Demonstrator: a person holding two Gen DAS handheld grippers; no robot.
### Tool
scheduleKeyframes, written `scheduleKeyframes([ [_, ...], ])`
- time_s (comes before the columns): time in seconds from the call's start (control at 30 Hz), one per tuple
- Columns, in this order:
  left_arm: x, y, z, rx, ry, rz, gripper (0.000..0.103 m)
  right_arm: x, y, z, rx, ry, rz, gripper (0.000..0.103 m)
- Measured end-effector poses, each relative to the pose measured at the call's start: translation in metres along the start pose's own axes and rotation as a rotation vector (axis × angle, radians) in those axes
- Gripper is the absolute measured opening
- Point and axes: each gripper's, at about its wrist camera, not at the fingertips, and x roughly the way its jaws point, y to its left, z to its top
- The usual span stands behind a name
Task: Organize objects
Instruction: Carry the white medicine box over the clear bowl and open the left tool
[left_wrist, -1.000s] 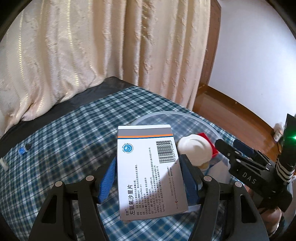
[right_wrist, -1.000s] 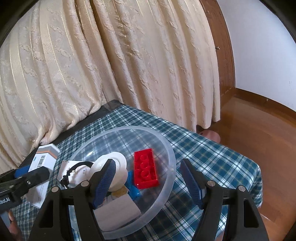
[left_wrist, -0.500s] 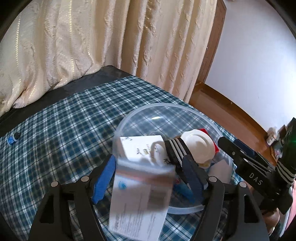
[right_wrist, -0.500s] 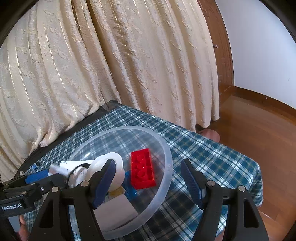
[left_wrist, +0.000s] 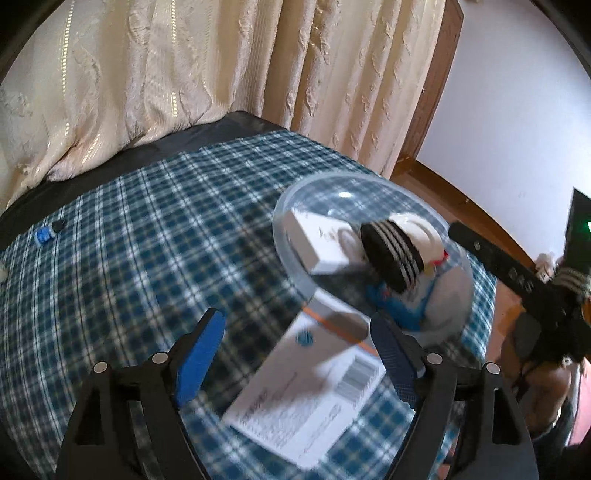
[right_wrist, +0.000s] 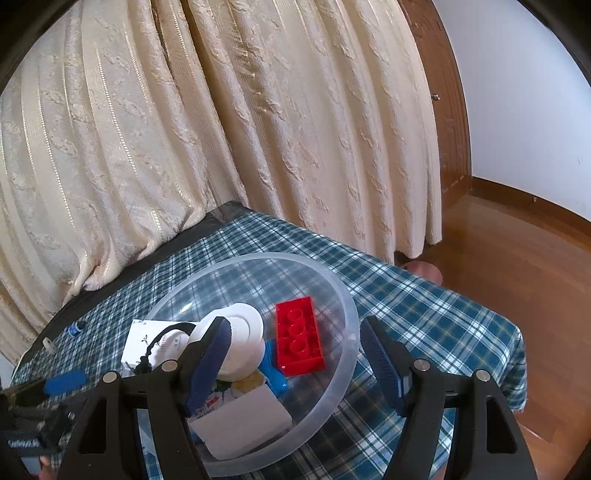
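Cardboard medicine box (left_wrist: 314, 395) — light, stiff, blurred — sits between the left gripper (left_wrist: 295, 350) fingers as they open, untouched, at the clear bowl (left_wrist: 284, 206) rim. Grip its narrow edges. Right gripper (right_wrist: 295, 354) fingers spread, empty — hovering over the bowl.

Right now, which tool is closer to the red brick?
Right. The right tool hovers just over the red brick in the bowl; the left tool is opening above a medicine box.
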Motion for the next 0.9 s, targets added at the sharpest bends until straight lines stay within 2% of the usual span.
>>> scheduleKeyframes([
  [0.2,-0.008,-0.010,-0.022,0.095,0.012,-0.028,0.083,-0.003,0.004,-0.001,-0.009,-0.002,0.006,0.076],
  [0.43,0.003,-0.020,-0.035,0.187,0.025,-0.030,0.082,-0.007,0.008,-0.002,-0.016,-0.005,0.006,0.076],
  [0.53,0.007,-0.015,-0.034,0.173,0.023,-0.047,0.082,-0.008,0.009,-0.002,-0.020,-0.008,0.006,0.076],
  [0.73,0.006,-0.009,-0.029,0.142,0.004,-0.058,0.068,-0.008,0.010,-0.002,-0.020,-0.008,0.006,0.076],
  [0.9,-0.003,-0.012,-0.016,0.129,-0.036,-0.052,0.067,-0.008,0.009,-0.002,-0.015,-0.007,0.010,0.076],
])
